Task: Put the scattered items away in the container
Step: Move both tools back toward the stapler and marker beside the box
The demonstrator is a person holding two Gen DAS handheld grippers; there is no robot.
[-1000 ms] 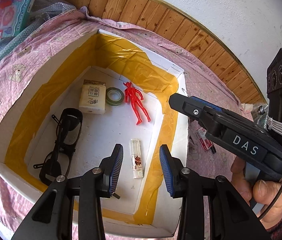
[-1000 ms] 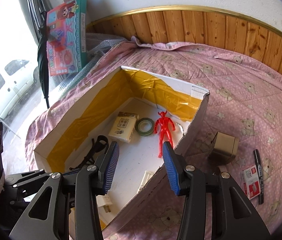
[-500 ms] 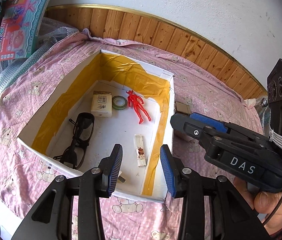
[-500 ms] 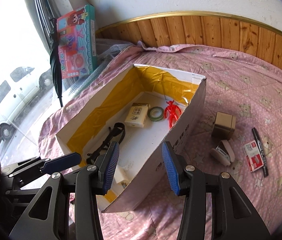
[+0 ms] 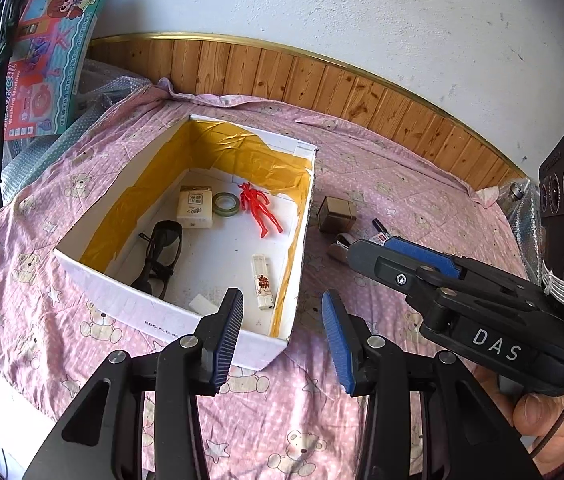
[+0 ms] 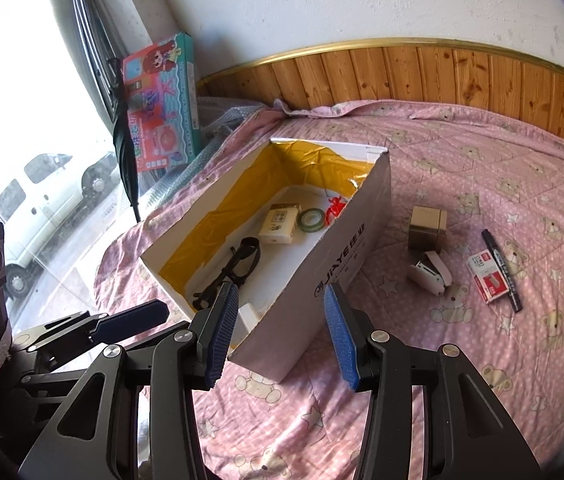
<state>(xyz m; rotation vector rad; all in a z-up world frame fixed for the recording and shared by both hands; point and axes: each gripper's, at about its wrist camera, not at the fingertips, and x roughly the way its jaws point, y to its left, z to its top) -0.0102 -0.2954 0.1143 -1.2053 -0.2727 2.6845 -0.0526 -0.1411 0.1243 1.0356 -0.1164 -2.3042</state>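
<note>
With both hand-held grippers, left and right, open and empty, your white cardboard box with yellow tape lining holds several items, but the small tan cube box, white stapler, red-and-white staple box and black marker pen remain on the pink bedspread.

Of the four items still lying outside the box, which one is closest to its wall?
The small brown cube box. It sits right beside the container's long wall, while the white stapler, staple pack and black marker lie farther out.

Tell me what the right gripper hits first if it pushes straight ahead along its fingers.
Most likely the white cardboard box: the open right gripper points at its near corner and printed side wall, with only pink bedspread before it. Depth is unclear, so it might skim the rim.
</note>
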